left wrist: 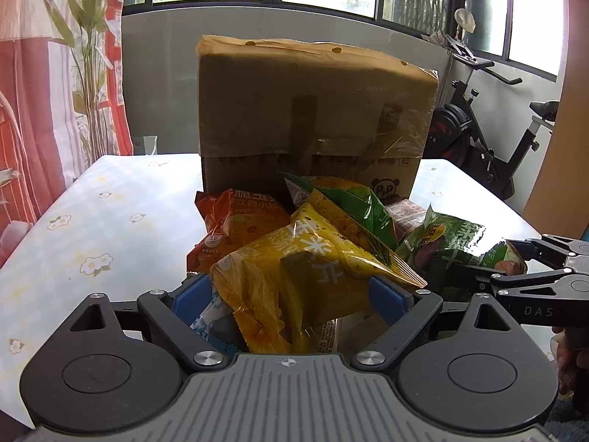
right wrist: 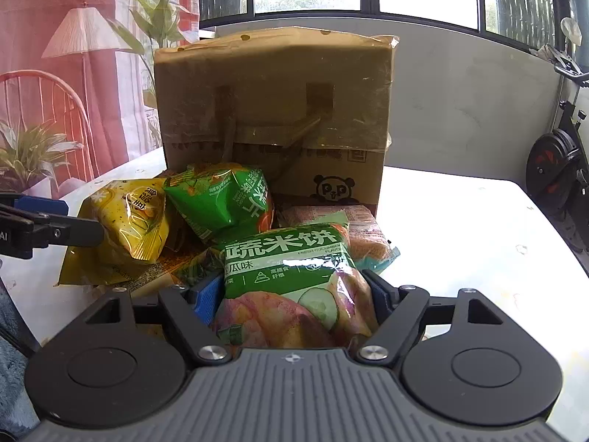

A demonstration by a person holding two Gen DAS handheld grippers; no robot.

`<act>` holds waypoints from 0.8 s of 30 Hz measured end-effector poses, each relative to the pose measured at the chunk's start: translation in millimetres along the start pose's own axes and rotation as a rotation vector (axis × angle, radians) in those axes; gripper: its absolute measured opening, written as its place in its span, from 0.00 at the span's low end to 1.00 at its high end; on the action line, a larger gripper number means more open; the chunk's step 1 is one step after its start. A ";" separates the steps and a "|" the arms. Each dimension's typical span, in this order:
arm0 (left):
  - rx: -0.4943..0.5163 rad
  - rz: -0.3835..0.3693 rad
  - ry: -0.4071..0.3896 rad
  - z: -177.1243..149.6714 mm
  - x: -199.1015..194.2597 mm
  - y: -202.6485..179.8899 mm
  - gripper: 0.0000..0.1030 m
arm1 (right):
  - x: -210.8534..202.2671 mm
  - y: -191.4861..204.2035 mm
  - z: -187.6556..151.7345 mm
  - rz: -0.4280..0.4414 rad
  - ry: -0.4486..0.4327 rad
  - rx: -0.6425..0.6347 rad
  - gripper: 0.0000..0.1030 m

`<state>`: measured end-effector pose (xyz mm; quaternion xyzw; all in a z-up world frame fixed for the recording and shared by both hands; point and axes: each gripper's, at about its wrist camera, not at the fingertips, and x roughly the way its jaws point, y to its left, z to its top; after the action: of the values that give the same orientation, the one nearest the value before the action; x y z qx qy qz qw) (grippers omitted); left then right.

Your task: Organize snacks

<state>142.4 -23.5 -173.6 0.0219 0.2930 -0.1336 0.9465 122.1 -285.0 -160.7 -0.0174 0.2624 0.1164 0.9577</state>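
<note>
A pile of snack bags lies on the table in front of a cardboard box (left wrist: pixel 316 118) (right wrist: pixel 272 110). My left gripper (left wrist: pixel 294 291) is shut on a yellow snack bag (left wrist: pixel 305 269), which also shows in the right wrist view (right wrist: pixel 125 228). My right gripper (right wrist: pixel 294 294) is shut on a green rice-cracker bag (right wrist: pixel 291 272), seen at the right in the left wrist view (left wrist: pixel 456 254). An orange bag (left wrist: pixel 235 224) and another green bag (left wrist: pixel 342 199) (right wrist: pixel 224 199) lie against the box.
The table (left wrist: pixel 92 228) (right wrist: pixel 460 243) has a pale floral cloth. A pink-wrapped pack (right wrist: pixel 360 228) lies beside the box. An exercise bike (left wrist: pixel 489 136) stands beyond the table's right side. A curtain and plant (left wrist: pixel 84 73) are at the left.
</note>
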 end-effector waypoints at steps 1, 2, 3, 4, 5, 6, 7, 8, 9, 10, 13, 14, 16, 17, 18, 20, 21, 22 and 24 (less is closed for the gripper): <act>0.002 0.001 0.003 -0.7 0.9 0.1 0.91 | -2.0 0.1 1.1 0.000 -0.011 0.001 0.76; 0.004 0.001 0.006 -1.5 1.7 -0.1 0.90 | -4.1 0.2 1.7 0.003 -0.022 0.003 0.75; 0.006 0.000 0.009 -2.0 3.0 -0.3 0.90 | -5.7 0.1 2.8 0.005 -0.032 0.006 0.75; 0.010 -0.001 0.013 -3.0 5.4 -0.9 0.90 | -6.9 0.2 3.5 0.006 -0.040 0.008 0.75; 0.012 0.000 0.018 -3.7 7.8 -1.4 0.89 | -7.4 0.4 4.0 0.006 -0.044 0.008 0.75; 0.014 0.004 0.024 -4.9 10.6 -2.0 0.87 | -6.9 0.6 4.0 0.008 -0.043 0.007 0.75; 0.017 0.007 0.033 -6.3 13.7 -2.4 0.85 | -6.3 0.8 3.6 0.010 -0.036 0.007 0.75; 0.020 0.007 0.039 -6.7 16.1 -2.9 0.81 | -5.6 1.0 3.2 0.010 -0.032 0.009 0.75; 0.024 0.008 0.041 -7.2 18.4 -3.6 0.78 | -5.2 0.9 3.0 0.009 -0.029 0.010 0.75; 0.028 0.010 0.042 -7.4 20.6 -4.3 0.77 | -5.7 1.1 2.9 0.008 -0.029 0.012 0.75; 0.043 0.018 0.036 -6.9 26.0 -6.3 0.77 | -6.3 -0.3 3.0 0.005 -0.035 0.020 0.75; 0.049 0.020 0.034 -7.1 27.1 -7.0 0.71 | -6.1 -0.7 2.8 0.006 -0.036 0.021 0.75; 0.071 0.038 0.035 -8.1 27.2 -8.4 0.50 | -5.6 -0.9 2.6 0.008 -0.032 0.021 0.75; 0.079 0.032 0.033 -8.0 26.3 -7.7 0.48 | -5.4 -0.6 2.6 0.008 -0.031 0.020 0.75; 0.073 0.030 0.028 -7.7 24.9 -6.4 0.46 | -5.4 -0.5 2.7 0.008 -0.032 0.020 0.75; 0.055 0.025 0.009 -6.5 20.6 -3.2 0.41 | -5.6 -1.2 2.9 0.007 -0.037 0.022 0.75; 0.044 0.026 0.004 -5.7 18.5 -1.7 0.38 | -5.8 -1.3 2.9 0.007 -0.040 0.023 0.75; 0.031 0.026 -0.001 -4.9 16.1 0.3 0.37 | -6.2 -1.5 2.7 0.006 -0.042 0.022 0.75; 0.005 0.030 -0.016 -2.8 10.6 4.3 0.35 | -7.5 -1.6 2.7 0.005 -0.047 0.021 0.75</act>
<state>150.3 -21.5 -182.0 0.0274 0.2849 -0.1202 0.9506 117.5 -287.8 -154.6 -0.0038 0.2412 0.1164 0.9635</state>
